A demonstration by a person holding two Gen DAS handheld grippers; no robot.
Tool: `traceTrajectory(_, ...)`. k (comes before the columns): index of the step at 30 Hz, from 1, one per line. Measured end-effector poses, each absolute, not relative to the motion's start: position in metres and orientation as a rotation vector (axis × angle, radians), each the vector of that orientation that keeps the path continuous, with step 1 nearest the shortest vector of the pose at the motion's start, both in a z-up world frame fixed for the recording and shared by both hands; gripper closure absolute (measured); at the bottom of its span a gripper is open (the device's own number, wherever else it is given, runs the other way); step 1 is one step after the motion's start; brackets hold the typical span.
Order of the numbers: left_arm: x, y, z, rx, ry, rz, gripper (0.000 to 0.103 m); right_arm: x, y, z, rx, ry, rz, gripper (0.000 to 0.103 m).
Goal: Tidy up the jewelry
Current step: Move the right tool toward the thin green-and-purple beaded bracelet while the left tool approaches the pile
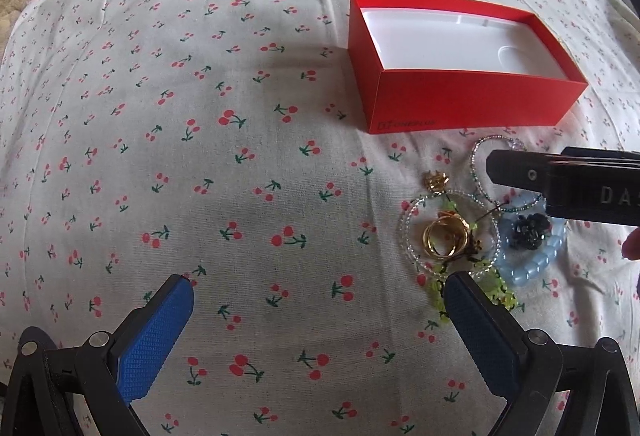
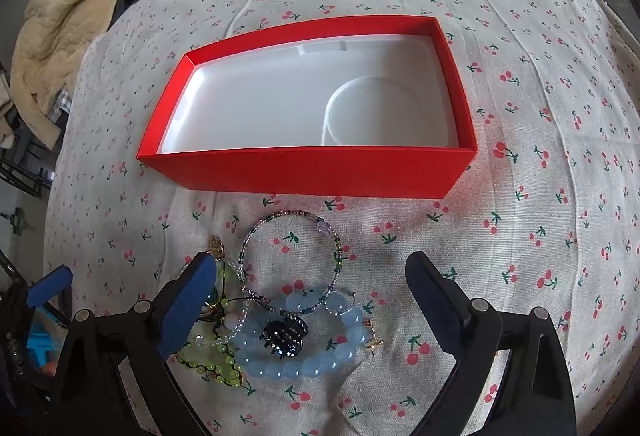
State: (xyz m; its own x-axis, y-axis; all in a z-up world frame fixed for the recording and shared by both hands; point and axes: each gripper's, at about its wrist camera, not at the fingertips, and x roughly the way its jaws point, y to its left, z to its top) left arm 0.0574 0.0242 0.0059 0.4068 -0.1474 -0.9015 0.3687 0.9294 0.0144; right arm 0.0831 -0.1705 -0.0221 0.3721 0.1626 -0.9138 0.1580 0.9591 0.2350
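The right tongs [image 2: 308,288] are seen spread wide, with nothing pinched between them; they are held above the heap of jewelry, and the pale blue bracelet of round translucent beads [image 2: 320,352] with a small dark flower-shaped clip [image 2: 285,337] lies in the gap below them. The left tongs [image 1: 320,316] are also spread wide and empty, and only the cherry-printed bed sheet [image 1: 200,156] is seen between their blue pads, while the heap lies just beside the right pad. In the left view a pair of gold rings [image 1: 445,236] is found inside a clear beaded bracelet [image 1: 408,232], and a string of yellow-green beads [image 1: 436,290] and a thin bracelet of small multicoloured beads [image 2: 290,260] belong to the same heap. All these pieces are tangled together on the bed, close to the near wall of the open red cardboard box [image 2: 304,172]. The box is lined with a white plastic tray, in which a round hollow is moulded, and nothing is seen in it. It is therefore judged that the task is at its very beginning: no piece is yet moved into the box, and every piece remains to be picked up. The first pick is probably being prepared by the right tongs.
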Motion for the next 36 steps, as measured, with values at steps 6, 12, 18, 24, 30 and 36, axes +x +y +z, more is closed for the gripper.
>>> traceTrajectory(6, 0.063, 0.033, 0.0, 0.182, 1.137, -0.353, 0.0, 0.1, -0.152, -0.037, 0.243, 1.202, -0.042, 0.012)
traceTrajectory(12, 0.064, 0.031, -0.005, 0.142, 1.156, -0.406, 0.0, 0.103, -0.142, -0.037, 0.124, 1.161, -0.102, 0.043)
traceTrajectory(18, 0.057, 0.014, -0.005, 0.141, 1.127, -0.526, 0.0, 0.096, -0.16, -0.03, 0.203, 1.151, -0.079, 0.047)
traceTrajectory(24, 0.052, -0.013, -0.013, 0.206, 1.125, -0.647, 0.012, 0.08, -0.182, -0.02, 0.264, 1.161, -0.046, 0.072)
traceTrajectory(30, 0.061, -0.026, -0.027, 0.234, 1.152, -0.637, 0.017, 0.065, -0.209, -0.027, 0.374, 1.193, -0.004, 0.069)
traceTrajectory(36, 0.066, -0.041, -0.032, 0.279, 1.141, -0.622, 0.017, 0.058, -0.234, -0.019, 0.465, 1.139, -0.016, 0.043)
